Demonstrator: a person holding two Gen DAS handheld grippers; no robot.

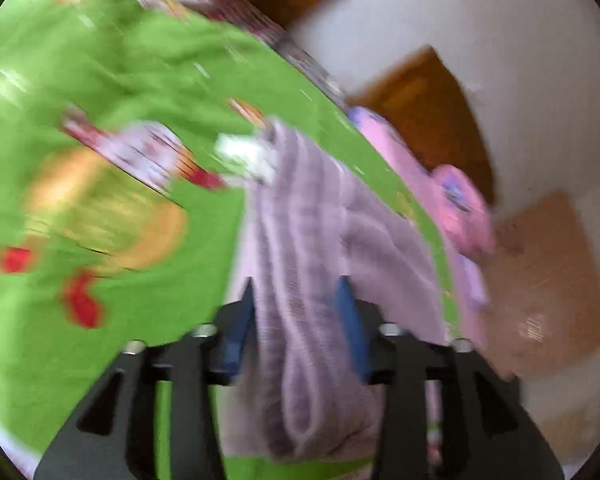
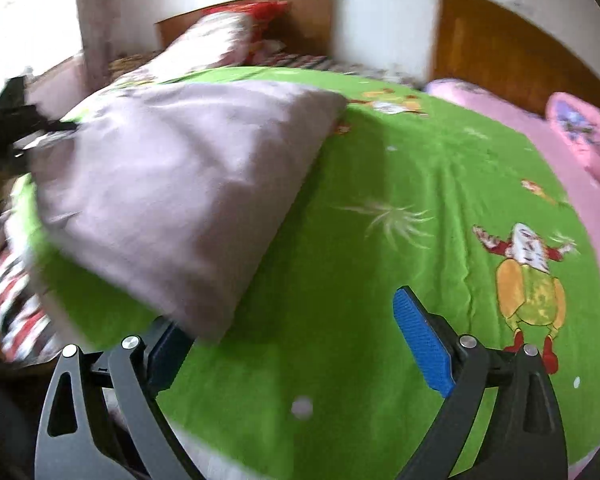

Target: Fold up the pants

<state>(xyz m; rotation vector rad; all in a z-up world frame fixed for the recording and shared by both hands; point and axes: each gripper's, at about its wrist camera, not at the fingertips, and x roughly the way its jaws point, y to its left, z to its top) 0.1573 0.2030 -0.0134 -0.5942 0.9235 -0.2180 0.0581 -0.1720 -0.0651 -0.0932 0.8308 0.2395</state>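
The left gripper (image 1: 298, 300) is being held spread wide, its blue pads (image 1: 350, 320) flanking a bunched fold of the mauve pants (image 1: 300, 220) without visibly pressing on it. The right gripper (image 2: 296, 340) is likewise being held released, with a corner of the pants draped over its left pad. The pants are being shown lying on the green cartoon-print bedsheet (image 2: 380, 200), near a pink pillow (image 2: 580, 136).

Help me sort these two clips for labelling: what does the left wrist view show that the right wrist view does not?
Left wrist only: bunched folds of the pants running between the left claw pads, and a tan patch of floor.

Right wrist only: the pants spread as a broad flat panel, and the right claw open over bare sheet.

Both: the pale lilac pants, green cartoon sheet, pink bedding.
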